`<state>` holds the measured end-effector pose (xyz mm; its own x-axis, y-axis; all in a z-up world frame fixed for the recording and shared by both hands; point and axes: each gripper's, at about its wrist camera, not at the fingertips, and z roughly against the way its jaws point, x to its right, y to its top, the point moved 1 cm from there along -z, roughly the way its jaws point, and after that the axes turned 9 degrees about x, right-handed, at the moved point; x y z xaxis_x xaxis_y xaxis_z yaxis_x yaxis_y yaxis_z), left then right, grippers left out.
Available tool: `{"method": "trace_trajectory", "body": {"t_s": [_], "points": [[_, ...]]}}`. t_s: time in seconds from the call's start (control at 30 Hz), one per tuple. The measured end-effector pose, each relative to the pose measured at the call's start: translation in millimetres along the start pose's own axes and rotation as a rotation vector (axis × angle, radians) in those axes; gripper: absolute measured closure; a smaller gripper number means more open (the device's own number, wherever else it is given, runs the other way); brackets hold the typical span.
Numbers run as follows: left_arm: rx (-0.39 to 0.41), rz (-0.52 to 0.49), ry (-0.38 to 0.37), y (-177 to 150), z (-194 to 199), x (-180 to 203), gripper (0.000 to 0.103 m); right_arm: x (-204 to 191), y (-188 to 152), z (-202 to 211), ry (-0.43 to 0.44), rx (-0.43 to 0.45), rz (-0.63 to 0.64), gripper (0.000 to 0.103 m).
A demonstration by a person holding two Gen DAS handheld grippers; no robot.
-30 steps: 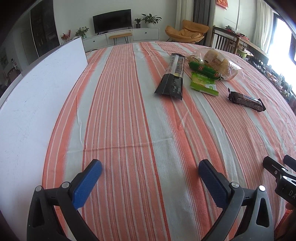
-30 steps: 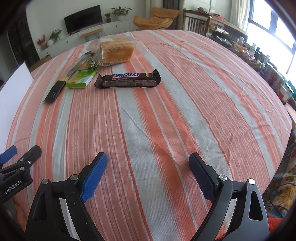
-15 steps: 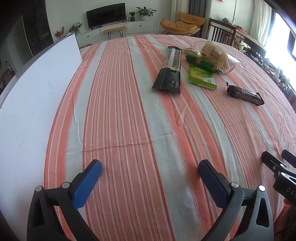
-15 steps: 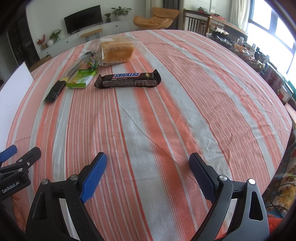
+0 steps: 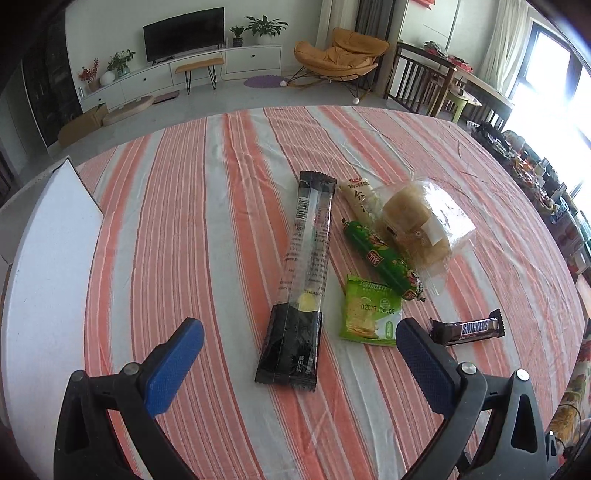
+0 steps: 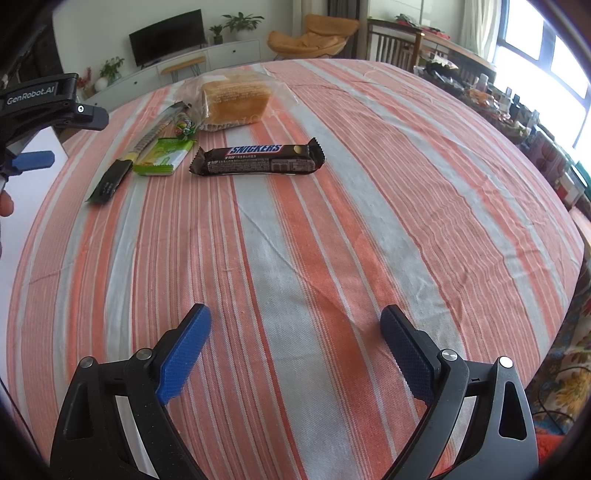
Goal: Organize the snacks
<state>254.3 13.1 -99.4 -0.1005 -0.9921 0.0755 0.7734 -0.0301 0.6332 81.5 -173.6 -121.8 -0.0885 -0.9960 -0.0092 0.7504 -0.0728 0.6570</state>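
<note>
Left gripper (image 5: 299, 349), jaws spread wide, empty, hovers over the striped tablecloth (image 5: 184, 229); the near end of the long black packet (image 5: 301, 284) lies between its blue pads. Right gripper (image 6: 295, 339) also spread, empty, above bare cloth. Just right of the packet: green chip bag (image 5: 371, 315), Snickers bar (image 5: 466, 328) further right. Farther: green sausage (image 5: 382, 260), bagged bread (image 5: 417, 225), pale tube snack (image 5: 360, 197), clustered and touching. White board (image 5: 48, 266) at left edge.

A striped orange-and-white tablecloth (image 5: 207, 229) fills mid-frame — television (image 5: 183, 34) upper left, orange lounge chair (image 5: 341, 53) top centre.
</note>
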Motion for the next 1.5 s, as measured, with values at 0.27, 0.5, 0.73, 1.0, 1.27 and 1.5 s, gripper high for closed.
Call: {"method": "trace_trajectory", "body": {"t_s": [0.27,0.5,0.73,1.0,1.27,1.5], "points": [[-0.038,-0.049,-0.031,13,-49,13,0.007,1,1,-1,0.007,-0.002,0.003,0.007],[-0.020,-0.118,0.044,26,-70,21,0.010,0,1,-1,0.007,0.000,0.004,0.006],[0.016,-0.031,0.083,22,-74,-9,0.037,-1,1,-2,0.005,0.001,0.003,0.006],[0.031,0.095,0.133,-36,-18,-33,0.081,-3,1,-1,0.004,0.003,0.002,0.006],[0.049,0.079,0.129,-130,55,-35,0.075,-3,1,-1,0.003,0.003,0.002,0.006],[0.080,0.003,0.125,-137,50,-29,0.010,-3,0,-1,0.005,0.002,0.003,0.006]]}}
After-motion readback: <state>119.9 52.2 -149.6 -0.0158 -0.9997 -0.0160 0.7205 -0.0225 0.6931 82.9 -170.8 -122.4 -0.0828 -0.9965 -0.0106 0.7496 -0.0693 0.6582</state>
